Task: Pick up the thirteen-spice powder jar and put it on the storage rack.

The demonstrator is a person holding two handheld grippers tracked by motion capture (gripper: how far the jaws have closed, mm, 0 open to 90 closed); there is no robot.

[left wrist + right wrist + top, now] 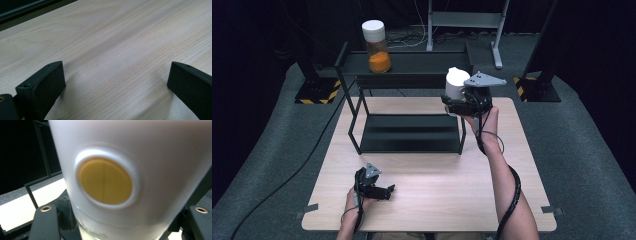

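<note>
Your left gripper (373, 183) rests low on the bench (432, 190), jaws wide, nothing between | your right gripper (467, 102) has its jaws clamped on a white jar (456, 82), raised beside the rack (407, 100); yellow disc (105, 180) on its white cap | contents blurred, base hidden | orange jar (377, 46) on rack top.

Right tool (458, 102) raised at arm's length, jaws clamped; left tool (388, 190) low, jaws wide apart.
</note>
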